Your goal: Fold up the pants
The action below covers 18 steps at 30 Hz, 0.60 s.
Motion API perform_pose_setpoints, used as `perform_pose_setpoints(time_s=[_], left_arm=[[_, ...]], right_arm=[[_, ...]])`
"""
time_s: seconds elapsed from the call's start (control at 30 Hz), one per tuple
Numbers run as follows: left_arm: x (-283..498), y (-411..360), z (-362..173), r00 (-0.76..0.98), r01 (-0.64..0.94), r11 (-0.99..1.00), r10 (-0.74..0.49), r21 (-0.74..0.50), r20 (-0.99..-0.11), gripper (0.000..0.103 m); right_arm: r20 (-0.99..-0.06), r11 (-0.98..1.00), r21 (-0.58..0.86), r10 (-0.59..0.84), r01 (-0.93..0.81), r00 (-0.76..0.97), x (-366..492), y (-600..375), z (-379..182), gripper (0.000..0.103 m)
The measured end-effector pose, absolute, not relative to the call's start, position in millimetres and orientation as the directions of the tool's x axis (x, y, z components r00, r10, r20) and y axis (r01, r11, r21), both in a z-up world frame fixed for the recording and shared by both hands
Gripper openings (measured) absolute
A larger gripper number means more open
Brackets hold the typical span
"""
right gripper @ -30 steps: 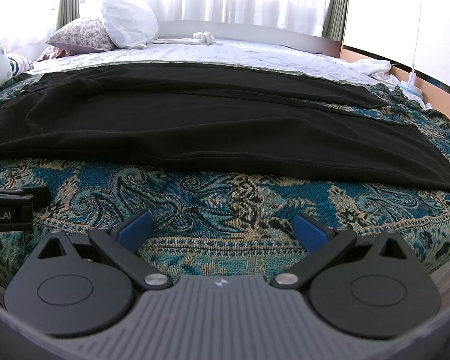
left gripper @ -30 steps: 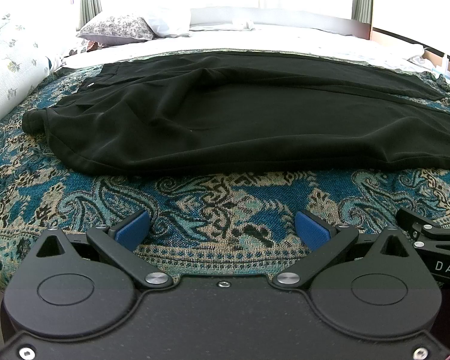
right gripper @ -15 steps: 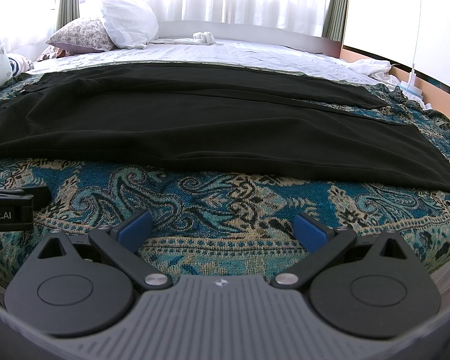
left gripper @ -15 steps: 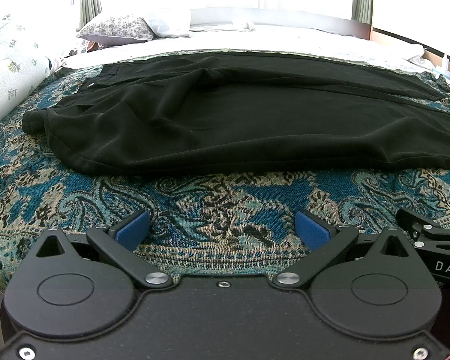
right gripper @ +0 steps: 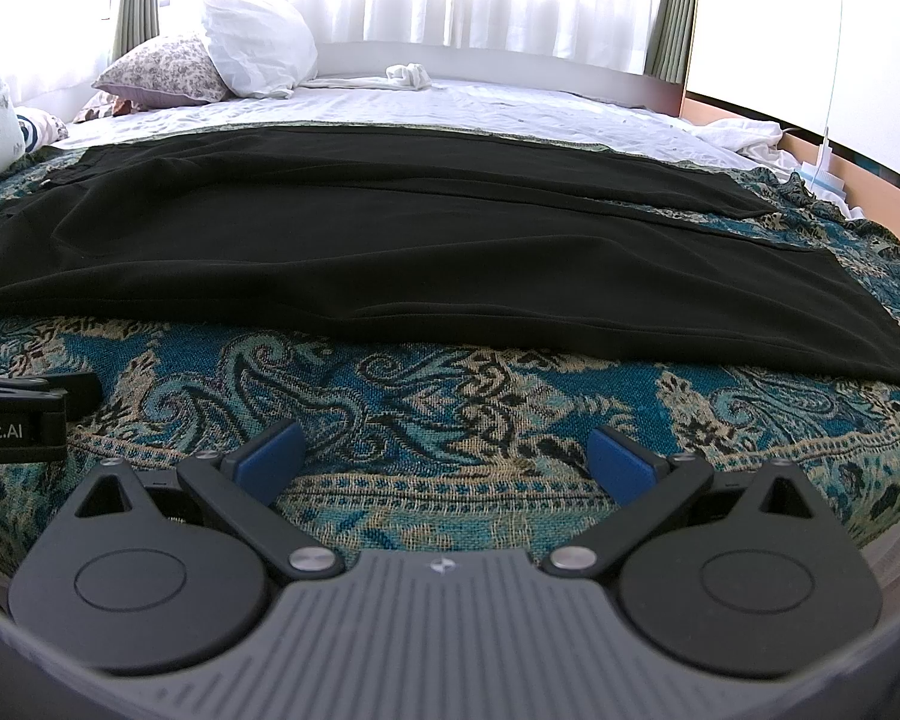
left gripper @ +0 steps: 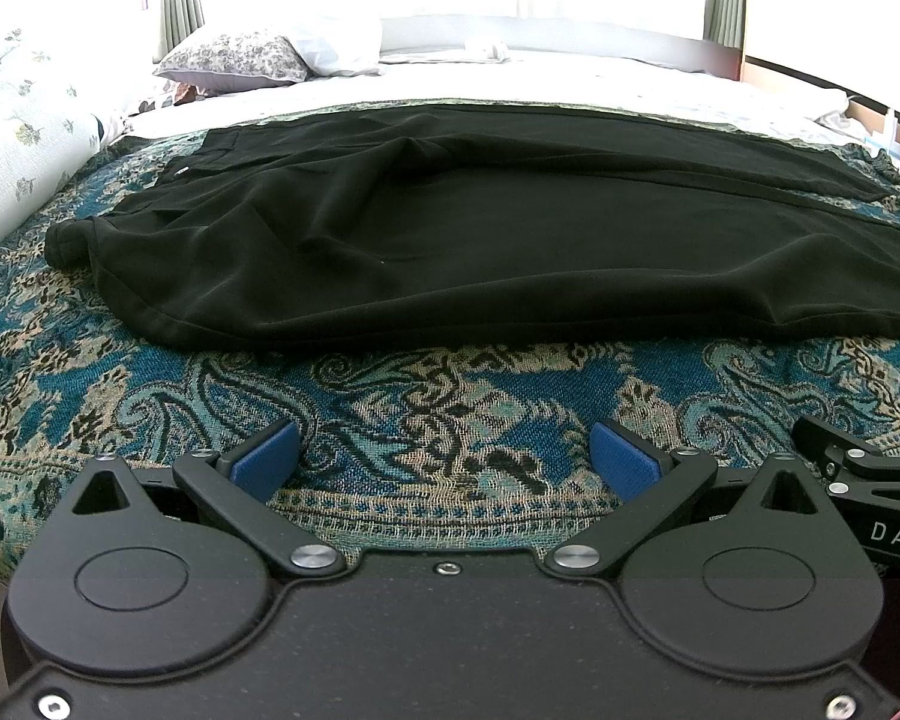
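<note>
Black pants [left gripper: 480,240] lie spread flat across a blue paisley blanket [left gripper: 420,402], waist at the left, legs running right. They also show in the right wrist view [right gripper: 390,252], with the leg hems at the right. My left gripper [left gripper: 444,459] is open and empty, low over the blanket in front of the pants' near edge. My right gripper [right gripper: 444,459] is open and empty, likewise short of the near edge. Each gripper's body shows at the edge of the other's view.
The blanket covers a bed with a white sheet [right gripper: 480,108] behind the pants. Pillows [right gripper: 252,60] lie at the far left, a crumpled white cloth [right gripper: 408,75] near the headboard. A floral cushion [left gripper: 24,138] flanks the left side. Bright curtained windows stand behind.
</note>
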<state>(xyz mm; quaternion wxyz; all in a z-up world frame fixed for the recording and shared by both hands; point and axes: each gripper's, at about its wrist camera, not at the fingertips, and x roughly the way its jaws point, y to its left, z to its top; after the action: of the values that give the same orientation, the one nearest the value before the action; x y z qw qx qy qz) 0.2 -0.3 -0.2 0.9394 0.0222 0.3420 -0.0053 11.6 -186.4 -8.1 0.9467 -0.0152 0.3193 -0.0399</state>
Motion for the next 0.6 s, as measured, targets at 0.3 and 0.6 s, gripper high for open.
perform_pose_setpoints(time_s=[0.3, 0.6], left_arm=[[0.1, -0.3, -0.2, 0.766, 0.025, 0.999, 0.006, 0.039, -0.643, 0.103], [1.9, 2.8, 1.3, 0.767, 0.025, 0.999, 0.008, 0.042, -0.642, 0.103]], right_arm=[[-0.603, 0.996, -0.055, -0.085, 0.066, 0.793, 11.4, -186.4, -8.3, 0.103], [-0.610, 0.997, -0.042, -0.081, 0.070, 0.789, 10.5, -184.5, -9.1, 0.103]])
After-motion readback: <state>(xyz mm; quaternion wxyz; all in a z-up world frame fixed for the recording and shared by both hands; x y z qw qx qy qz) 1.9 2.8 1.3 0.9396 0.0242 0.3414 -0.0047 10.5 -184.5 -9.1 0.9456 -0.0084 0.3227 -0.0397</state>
